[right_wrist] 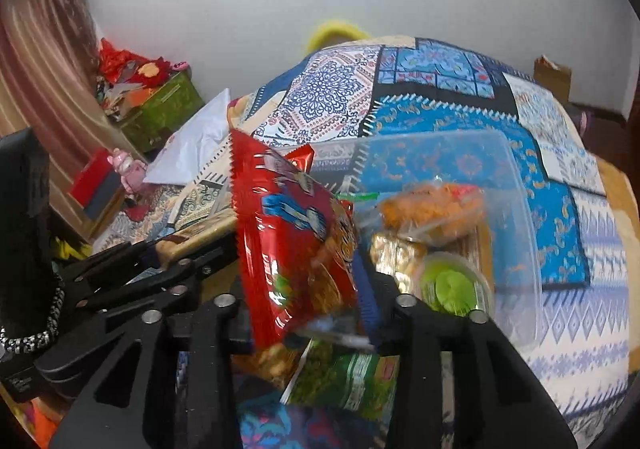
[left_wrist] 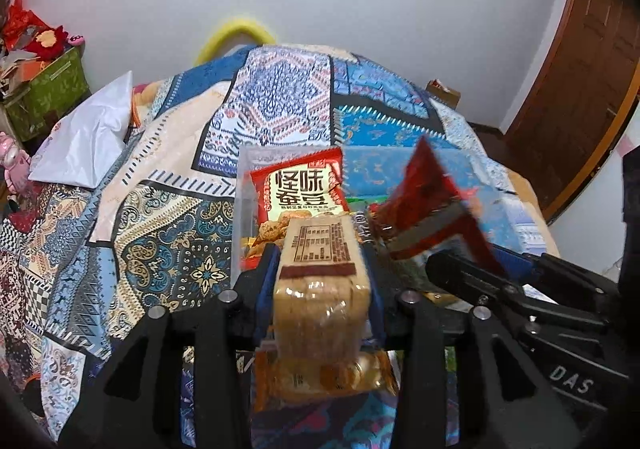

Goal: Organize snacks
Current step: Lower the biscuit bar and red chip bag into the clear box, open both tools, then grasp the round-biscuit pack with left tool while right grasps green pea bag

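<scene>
A beige biscuit pack (left_wrist: 320, 277) stands upright between the blue pads of my left gripper (left_wrist: 320, 249). Its lower part is smeared while the fingers look sharp, so it seems loose in open jaws. A red snack packet (right_wrist: 292, 233) hangs tilted and blurred between the fingers of my right gripper (right_wrist: 300, 273), also loose. Both grippers hover over a clear plastic box (right_wrist: 520, 233), which holds a red bean packet (left_wrist: 298, 189), an orange snack bag (right_wrist: 432, 209) and a green jelly cup (right_wrist: 452, 285).
A green packet (right_wrist: 352, 377) and an orange packet (left_wrist: 320, 377) lie on the patterned cloth (left_wrist: 160, 249) under the grippers. A white plastic bag (left_wrist: 88, 137) lies at the left. A green storage box (left_wrist: 48, 89) and a wooden door (left_wrist: 580, 89) flank the table.
</scene>
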The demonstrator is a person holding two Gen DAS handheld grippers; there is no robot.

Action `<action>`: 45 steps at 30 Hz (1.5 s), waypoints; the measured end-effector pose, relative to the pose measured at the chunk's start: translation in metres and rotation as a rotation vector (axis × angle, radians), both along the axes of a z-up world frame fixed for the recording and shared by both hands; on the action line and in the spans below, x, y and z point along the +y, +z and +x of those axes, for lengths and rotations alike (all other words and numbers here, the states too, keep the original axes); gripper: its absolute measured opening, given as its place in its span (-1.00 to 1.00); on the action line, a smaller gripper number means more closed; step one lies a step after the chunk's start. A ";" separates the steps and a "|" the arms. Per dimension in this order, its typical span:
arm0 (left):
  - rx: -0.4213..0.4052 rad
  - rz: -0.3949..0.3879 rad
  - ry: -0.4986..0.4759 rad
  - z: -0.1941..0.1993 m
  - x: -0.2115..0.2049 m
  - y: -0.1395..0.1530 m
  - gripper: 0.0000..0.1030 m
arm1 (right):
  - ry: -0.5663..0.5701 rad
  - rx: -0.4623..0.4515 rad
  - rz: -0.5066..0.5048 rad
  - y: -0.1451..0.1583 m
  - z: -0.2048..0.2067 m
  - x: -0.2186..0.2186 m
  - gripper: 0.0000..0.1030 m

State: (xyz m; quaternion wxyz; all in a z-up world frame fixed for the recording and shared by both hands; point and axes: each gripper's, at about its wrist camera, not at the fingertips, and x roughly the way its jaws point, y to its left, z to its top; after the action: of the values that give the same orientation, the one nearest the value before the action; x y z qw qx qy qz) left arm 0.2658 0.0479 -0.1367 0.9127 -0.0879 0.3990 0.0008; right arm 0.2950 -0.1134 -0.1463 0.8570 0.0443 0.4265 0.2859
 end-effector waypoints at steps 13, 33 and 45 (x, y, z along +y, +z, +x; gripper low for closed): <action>-0.096 0.045 0.019 -0.059 0.006 0.044 0.22 | 0.005 -0.083 -0.073 0.018 -0.044 -0.012 0.10; 0.121 0.041 0.017 -0.072 0.023 -0.047 0.23 | -0.006 0.085 -0.144 -0.051 -0.046 -0.015 0.31; 0.174 -0.004 -0.041 -0.038 0.010 -0.069 0.23 | 0.049 0.075 -0.215 -0.070 -0.038 0.004 0.46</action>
State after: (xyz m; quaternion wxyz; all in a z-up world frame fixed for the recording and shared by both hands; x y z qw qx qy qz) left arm 0.2276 0.0577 -0.2057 0.8742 -0.0809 0.4787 -0.0111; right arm 0.2573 -0.1098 -0.2163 0.8331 -0.0474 0.4872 0.2575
